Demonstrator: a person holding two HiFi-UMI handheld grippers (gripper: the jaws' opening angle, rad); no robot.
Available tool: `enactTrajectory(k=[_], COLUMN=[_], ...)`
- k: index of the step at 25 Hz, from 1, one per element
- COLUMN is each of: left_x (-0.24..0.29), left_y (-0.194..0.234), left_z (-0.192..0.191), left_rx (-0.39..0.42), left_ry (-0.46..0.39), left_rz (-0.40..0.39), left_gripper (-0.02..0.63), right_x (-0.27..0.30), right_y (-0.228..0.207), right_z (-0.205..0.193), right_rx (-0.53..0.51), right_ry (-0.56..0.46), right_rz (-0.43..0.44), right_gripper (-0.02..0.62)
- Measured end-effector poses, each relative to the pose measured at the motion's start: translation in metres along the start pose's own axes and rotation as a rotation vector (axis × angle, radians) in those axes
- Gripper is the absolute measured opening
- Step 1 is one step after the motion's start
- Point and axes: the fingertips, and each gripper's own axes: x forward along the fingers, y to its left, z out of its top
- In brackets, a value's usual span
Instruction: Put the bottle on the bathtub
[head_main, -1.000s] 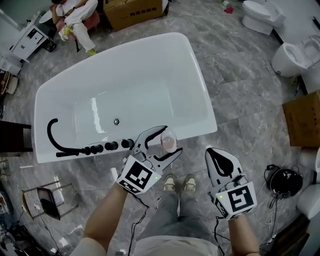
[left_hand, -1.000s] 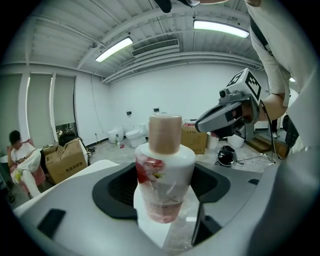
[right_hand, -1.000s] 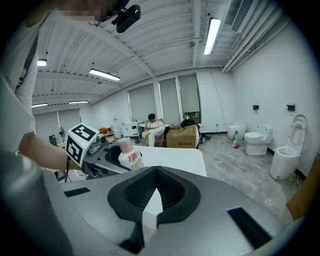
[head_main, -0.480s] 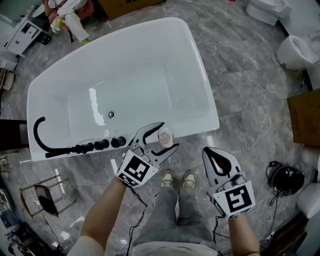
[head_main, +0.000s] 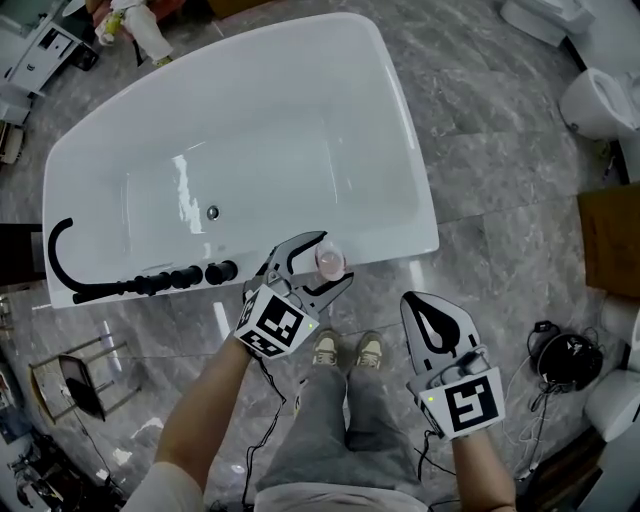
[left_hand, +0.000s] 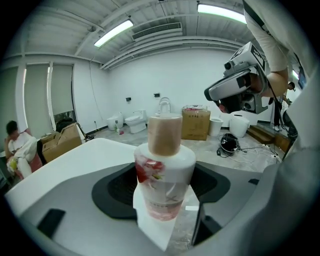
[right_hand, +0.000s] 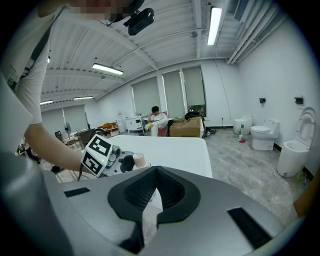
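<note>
A small white bottle (head_main: 329, 263) with a tan cap and a pink flower label stands upright between the jaws of my left gripper (head_main: 335, 260), which is shut on it. It sits right over the near rim of the white bathtub (head_main: 400, 130), just right of the black tap knobs (head_main: 185, 277). In the left gripper view the bottle (left_hand: 164, 175) fills the middle, with the white rim under it; whether it rests on the rim I cannot tell. My right gripper (head_main: 425, 308) is shut and empty, over the floor to the right of the tub. The right gripper view shows the tub (right_hand: 170, 150) and the bottle's cap (right_hand: 138, 160).
A black hose and spout (head_main: 60, 260) curve along the tub's left rim. Toilets (head_main: 595, 100) and a cardboard box (head_main: 610, 240) stand at the right, with cables and a headset (head_main: 560, 355) on the floor. My shoes (head_main: 340, 350) are just below the tub. A person (head_main: 140, 25) sits at the far left.
The view has slid so the tub lies a little farther left and up. My left gripper stays at the near rim with the bottle in it; the right gripper has barely moved.
</note>
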Motion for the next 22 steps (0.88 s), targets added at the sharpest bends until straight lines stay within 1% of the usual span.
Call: enactTrajectory(k=[3, 6, 10, 12, 13, 15, 18, 20, 22], left_x=[0.007, 0.004, 0.005, 0.004, 0.004, 0.005, 0.001, -0.006, -0.016], left_y=[-0.001, 0.002, 0.014, 0.017, 0.015, 0.012, 0.011, 0.012, 0.013], left_z=[-0.007, -0.010, -0.002, -0.002, -0.008, -0.024, -0.034, -0.026, -0.011], left_rx=[0.022, 0.032, -0.031, -0.034, -0.036, -0.047, -0.089, -0.106, -0.097], left_ry=[0.018, 0.014, -0.024, -0.028, -0.015, 0.031, 0.066, 0.055, 0.036], left_rz=[-0.004, 0.007, 0.020, 0.021, 0.024, 0.039, 0.050, 0.047, 0.041], left_gripper=[0.333, 0.334, 0.334, 0.336, 0.351, 0.353, 0.365, 0.371, 0.371], right_x=[0.000, 0.003, 0.003, 0.004, 0.004, 0.004, 0.001, -0.002, -0.005], right_y=[0.000, 0.006, 0.009, 0.013, 0.015, 0.023, 0.032, 0.035, 0.037], right_z=[-0.003, -0.002, -0.010, -0.008, -0.005, 0.002, 0.005, 0.009, 0.017], right_rx=[0.025, 0.022, 0.014, 0.009, 0.005, -0.006, -0.020, -0.028, -0.033], right_ry=[-0.006, -0.015, 0.012, 0.011, 0.001, -0.023, -0.018, -0.012, -0.008], right_rz=[0.007, 0.030, 0.037, 0.038, 0.042, 0.058, 0.071, 0.070, 0.068], right_gripper=[0.029, 0.029, 0.029, 0.029, 0.029, 0.029, 0.029, 0.029, 0.029])
